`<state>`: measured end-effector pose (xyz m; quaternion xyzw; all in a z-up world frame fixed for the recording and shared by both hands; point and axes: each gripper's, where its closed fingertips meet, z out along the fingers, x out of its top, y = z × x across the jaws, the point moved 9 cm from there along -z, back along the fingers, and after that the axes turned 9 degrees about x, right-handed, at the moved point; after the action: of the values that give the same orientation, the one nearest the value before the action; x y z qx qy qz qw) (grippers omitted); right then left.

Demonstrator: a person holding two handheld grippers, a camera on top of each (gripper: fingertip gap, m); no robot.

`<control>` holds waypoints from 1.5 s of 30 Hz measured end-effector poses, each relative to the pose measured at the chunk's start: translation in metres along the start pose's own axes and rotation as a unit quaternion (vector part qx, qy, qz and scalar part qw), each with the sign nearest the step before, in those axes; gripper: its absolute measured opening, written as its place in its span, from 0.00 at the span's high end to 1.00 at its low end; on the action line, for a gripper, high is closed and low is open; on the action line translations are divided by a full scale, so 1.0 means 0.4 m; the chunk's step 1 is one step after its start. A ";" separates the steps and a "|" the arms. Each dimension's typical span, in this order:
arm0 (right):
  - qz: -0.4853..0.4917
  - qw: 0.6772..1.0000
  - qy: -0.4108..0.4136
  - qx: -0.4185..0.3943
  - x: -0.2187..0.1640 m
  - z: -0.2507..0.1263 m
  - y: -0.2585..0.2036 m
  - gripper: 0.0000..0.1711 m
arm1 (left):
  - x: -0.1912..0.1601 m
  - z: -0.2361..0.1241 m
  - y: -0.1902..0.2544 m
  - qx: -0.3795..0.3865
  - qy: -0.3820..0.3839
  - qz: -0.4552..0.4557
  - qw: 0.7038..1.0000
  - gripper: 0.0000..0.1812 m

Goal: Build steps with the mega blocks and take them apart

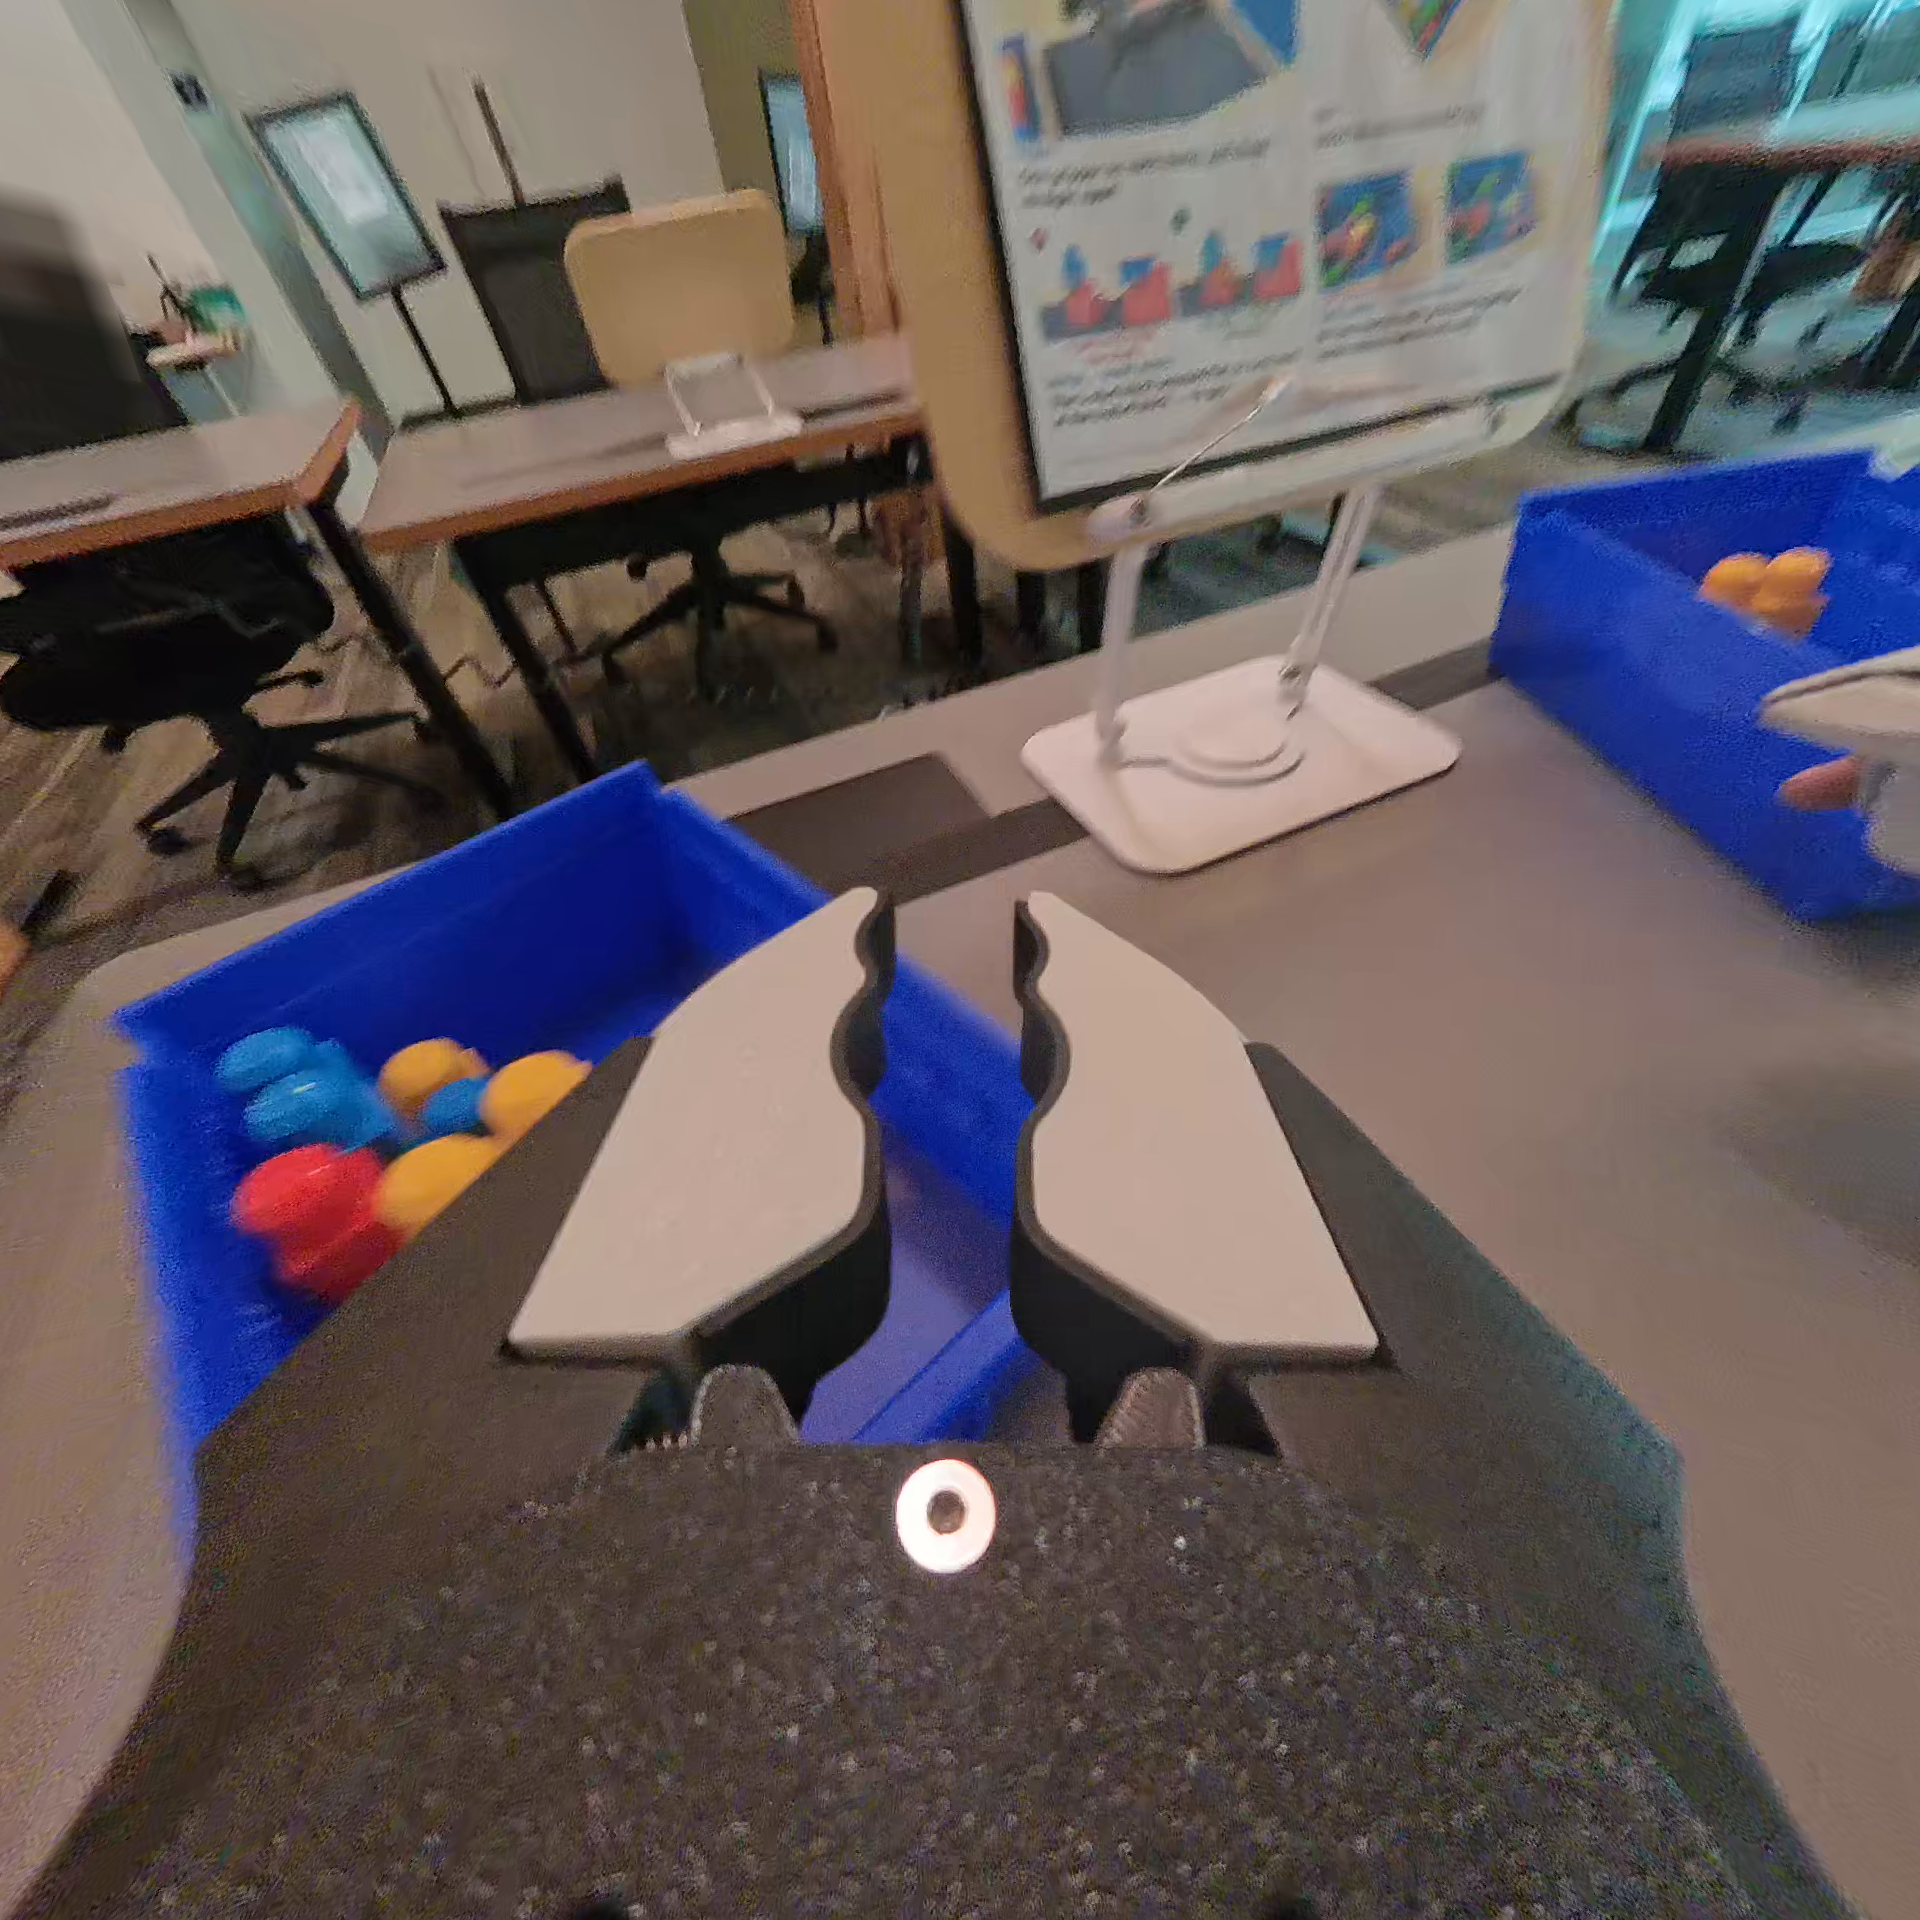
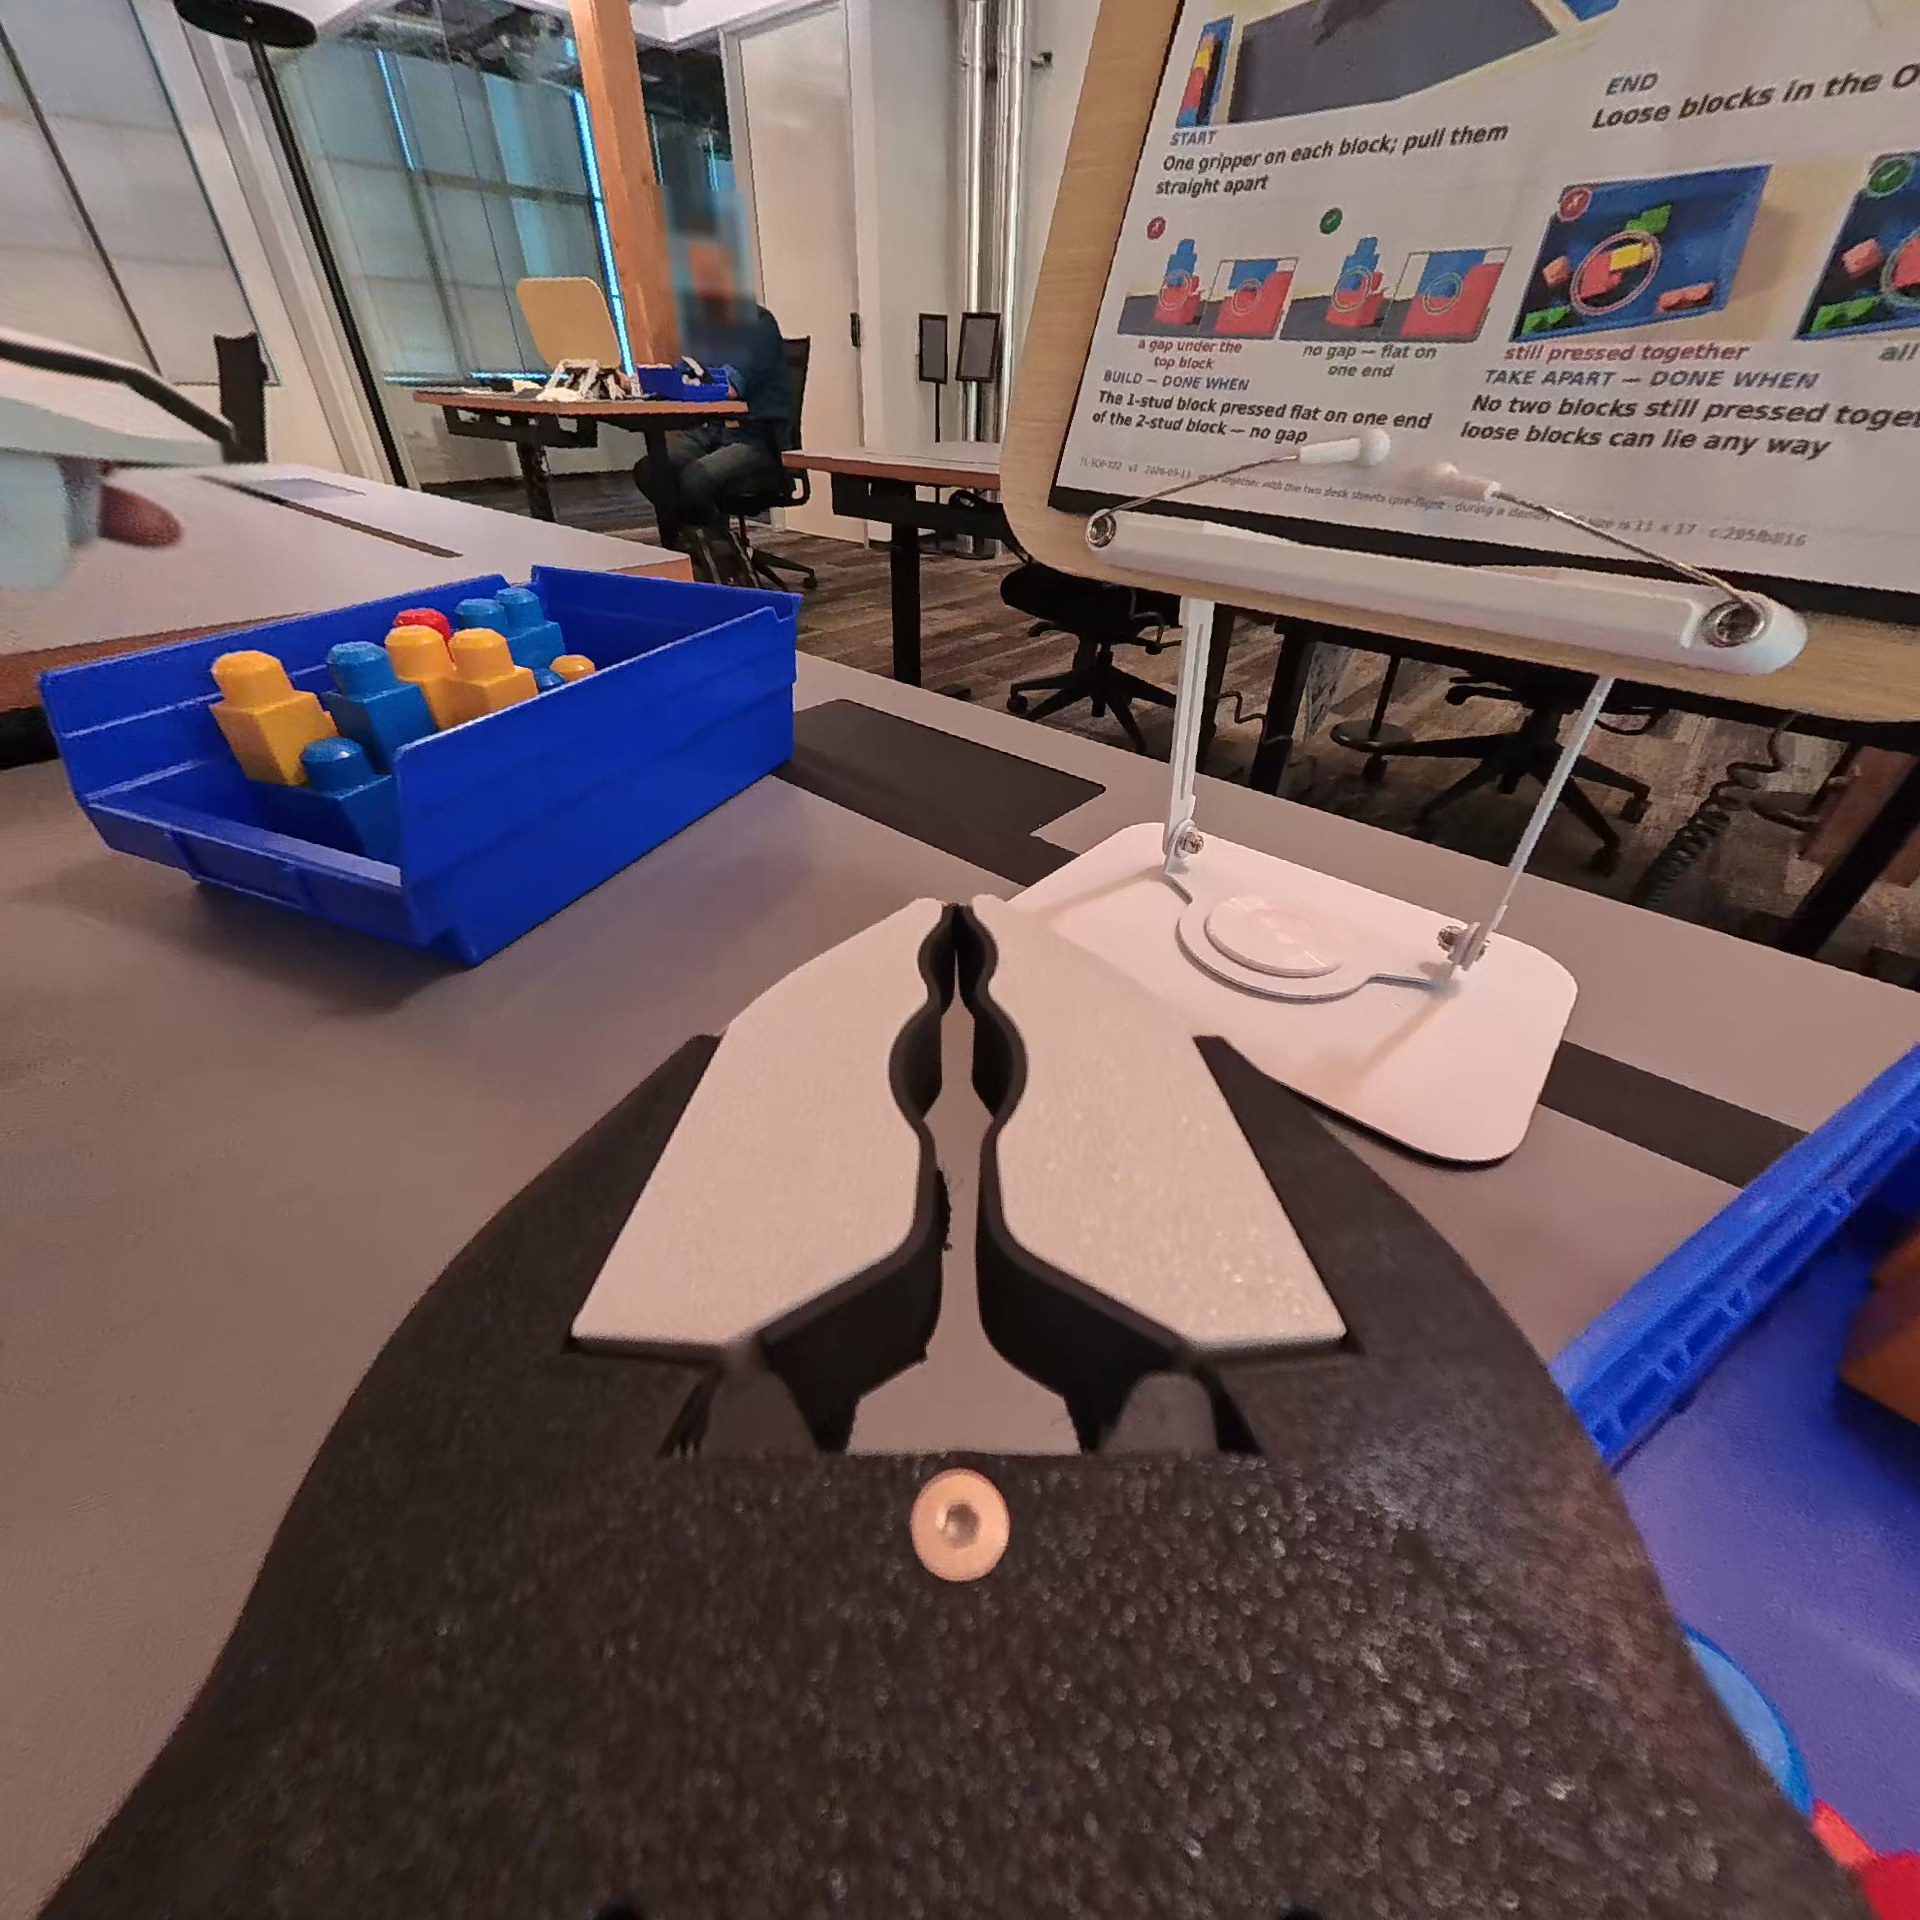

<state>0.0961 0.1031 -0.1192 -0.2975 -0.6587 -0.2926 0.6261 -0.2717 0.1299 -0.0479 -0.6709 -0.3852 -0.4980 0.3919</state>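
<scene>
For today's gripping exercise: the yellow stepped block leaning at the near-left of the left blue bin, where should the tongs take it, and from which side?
Probably by the single raised stud on top of the yellow stepped block, coming from above. The stud stands clear above the left blue bin wall, while the block's lower body sits behind the wall with a blue block close beside it.

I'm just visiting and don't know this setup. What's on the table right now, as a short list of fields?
left gripper: open, empty, over the left bin
right gripper: shut, empty, above the table
left bin: blue, holds yellow, blue and red blocks
right bin: blue, holds orange blocks
stand: white, holds an instruction sheet
table: grey
</scene>
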 end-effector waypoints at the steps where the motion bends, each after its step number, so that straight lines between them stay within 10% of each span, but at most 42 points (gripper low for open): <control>1: -0.001 1.000 0.001 -0.003 0.001 -0.002 0.000 1.00 | 0.005 -0.006 -0.036 0.008 -0.025 0.013 1.000 0.86; 14: 0.000 1.000 0.017 0.002 0.019 -0.012 -0.001 1.00 | -0.085 0.037 -0.294 -0.078 -0.391 0.257 0.881 0.76; 29: 0.009 1.000 0.009 0.019 0.011 -0.008 -0.001 1.00 | -0.170 0.091 -0.249 -0.089 -0.458 0.440 0.767 0.79; 45: -0.039 0.995 0.000 0.089 0.044 0.003 -0.065 0.98 | 0.147 -0.031 -0.038 -0.107 -0.238 0.427 0.866 0.80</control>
<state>0.0747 0.0875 -0.1021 -0.2148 -0.6932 -0.2568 0.6383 -0.2777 0.1322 0.0137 -0.9060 -0.0869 -0.1451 0.3881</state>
